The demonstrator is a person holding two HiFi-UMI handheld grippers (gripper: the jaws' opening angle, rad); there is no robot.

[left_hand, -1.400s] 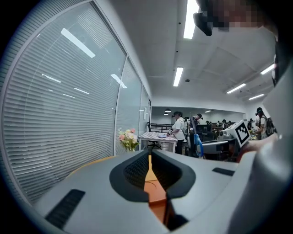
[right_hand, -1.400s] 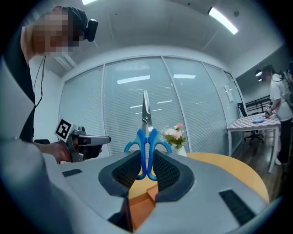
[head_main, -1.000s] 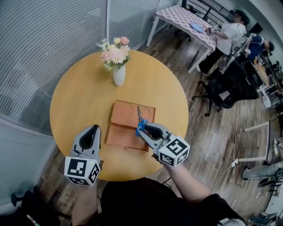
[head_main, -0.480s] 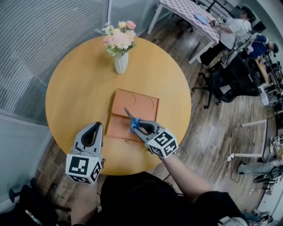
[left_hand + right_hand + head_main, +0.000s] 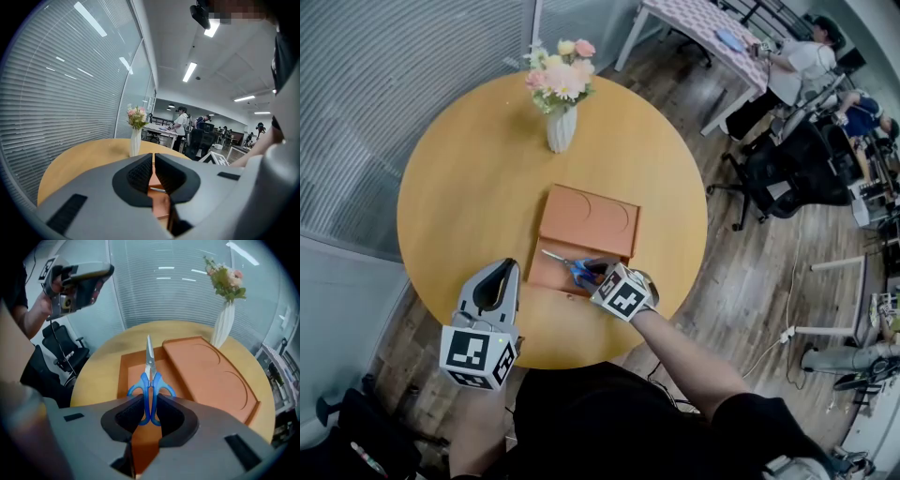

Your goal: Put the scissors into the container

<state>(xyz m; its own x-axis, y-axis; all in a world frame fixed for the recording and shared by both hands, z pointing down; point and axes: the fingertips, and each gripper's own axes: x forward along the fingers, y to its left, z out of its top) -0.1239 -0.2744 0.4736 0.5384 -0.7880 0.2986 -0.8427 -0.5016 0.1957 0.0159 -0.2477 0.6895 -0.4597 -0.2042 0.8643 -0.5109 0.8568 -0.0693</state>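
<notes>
My right gripper (image 5: 150,404) is clamped on the blue handles of the scissors (image 5: 149,363). The blades point ahead, just above the container's (image 5: 586,214) open near compartment, so they can go straight in. My left gripper (image 5: 153,164), jaws together on nothing, waits beside the container, clear of the drop.

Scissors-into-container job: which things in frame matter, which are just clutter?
In the job: scissors, handles clamped in the right gripper; orange container, open below them.
Just there: vase of flowers; round table; left gripper, shut and empty; office chairs beyond.
</notes>
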